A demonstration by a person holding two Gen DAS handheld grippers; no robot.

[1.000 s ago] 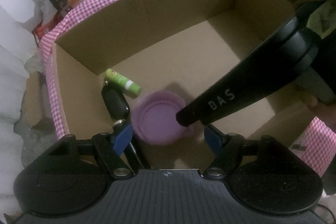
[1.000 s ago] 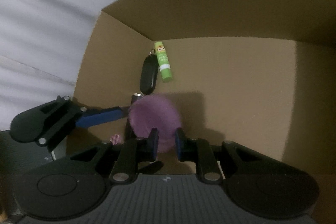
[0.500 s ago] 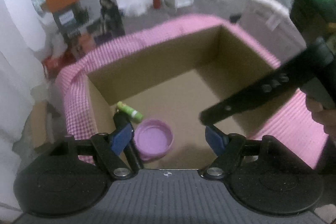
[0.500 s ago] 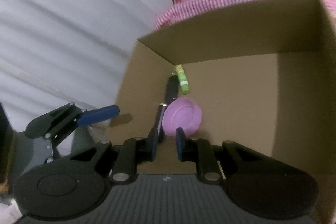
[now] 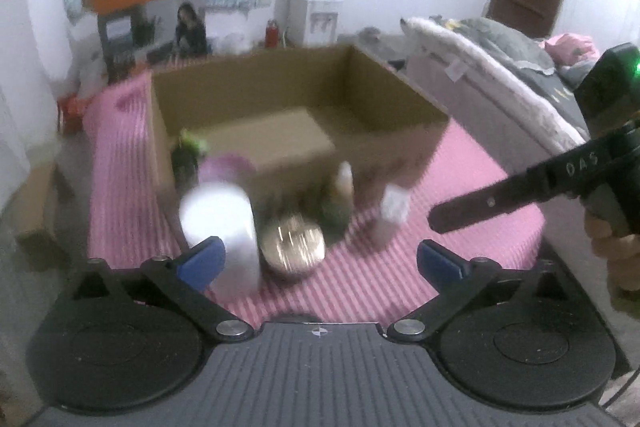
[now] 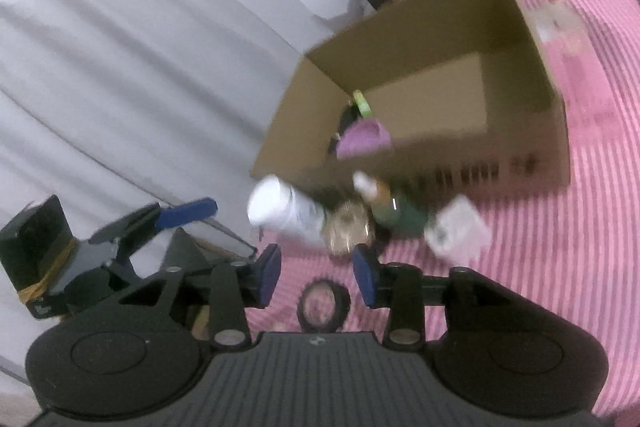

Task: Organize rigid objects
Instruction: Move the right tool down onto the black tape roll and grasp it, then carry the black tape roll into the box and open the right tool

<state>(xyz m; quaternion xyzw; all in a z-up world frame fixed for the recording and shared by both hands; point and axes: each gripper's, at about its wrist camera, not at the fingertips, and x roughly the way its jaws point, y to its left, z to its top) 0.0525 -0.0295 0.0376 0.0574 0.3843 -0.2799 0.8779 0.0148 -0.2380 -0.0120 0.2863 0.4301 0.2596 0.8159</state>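
Observation:
A cardboard box [image 5: 400, 131] [image 6: 532, 143] stands on a pink checked cloth and holds a purple lid [image 5: 228, 165] [image 6: 364, 139], a green tube [image 6: 362, 103] and a dark item. In front of it lie a white cylinder [image 5: 220, 227] [image 6: 280, 211], a gold round tin [image 5: 292, 243] [image 6: 348, 227], a green bottle [image 6: 396, 215] and a small white box [image 5: 394, 205] [image 6: 458, 227]. A black tape roll [image 6: 324, 303] lies just below my right gripper [image 6: 316, 277], which is open and empty. My left gripper [image 5: 320, 261] is wide open and empty above these items.
The pink cloth [image 5: 360, 287] [image 6: 580, 267] covers the table. White curtain folds [image 6: 120, 67] hang at the left of the right wrist view. A bed with grey bedding [image 5: 500, 67] stands at the right. The frames are blurred by motion.
Both grippers have pulled up and back out of the box. The purple lid stays inside. The right gripper's jaws have opened wider. The items in front of the box have come into view.

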